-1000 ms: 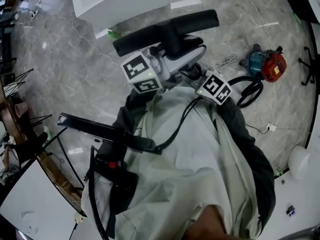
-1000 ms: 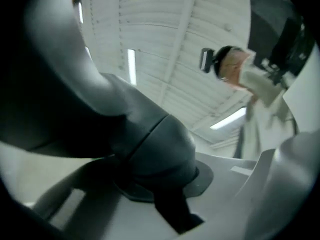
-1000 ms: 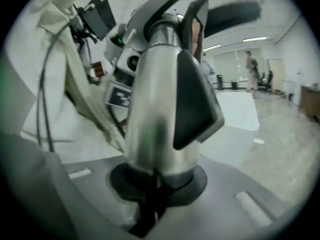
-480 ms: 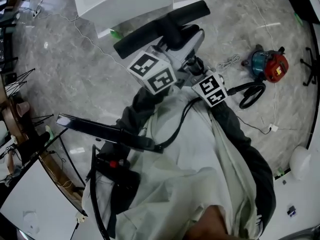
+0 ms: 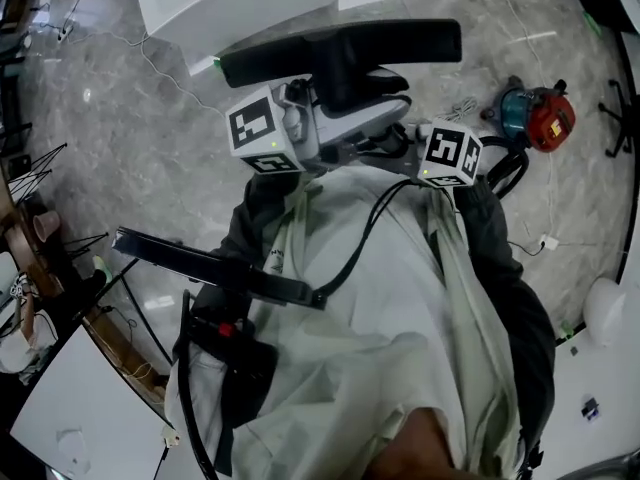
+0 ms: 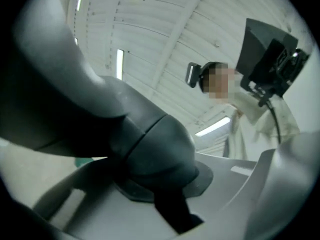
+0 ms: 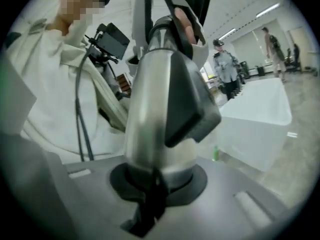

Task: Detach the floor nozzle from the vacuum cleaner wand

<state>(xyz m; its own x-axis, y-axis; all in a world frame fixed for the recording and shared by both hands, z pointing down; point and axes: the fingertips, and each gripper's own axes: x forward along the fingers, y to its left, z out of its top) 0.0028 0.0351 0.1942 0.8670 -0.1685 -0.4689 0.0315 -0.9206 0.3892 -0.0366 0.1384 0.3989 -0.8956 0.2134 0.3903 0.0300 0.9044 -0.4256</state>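
Since the earlier frame, floor nozzle (image 5: 340, 48) has swung from tilted to nearly level; left gripper (image 5: 318, 128) has shifted left, right gripper (image 5: 405, 143) right.

Head view: nozzle held aloft at far centre, between the 2 grippers, beyond the person's pale jacket (image 5: 380, 318). 1 red-and-teal vacuum body (image 5: 535, 118) on the floor, far right.

Left gripper view: jaws clenched on the nozzle's dark grey neck (image 6: 150, 149).

Right gripper view: jaws clamped on the silver wand (image 7: 147, 114); dark latch (image 7: 192, 99) on its right side.

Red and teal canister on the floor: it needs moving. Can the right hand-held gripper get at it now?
Probably not yet: the right hand-held gripper is shut on the silver wand, though nothing covers the canister.
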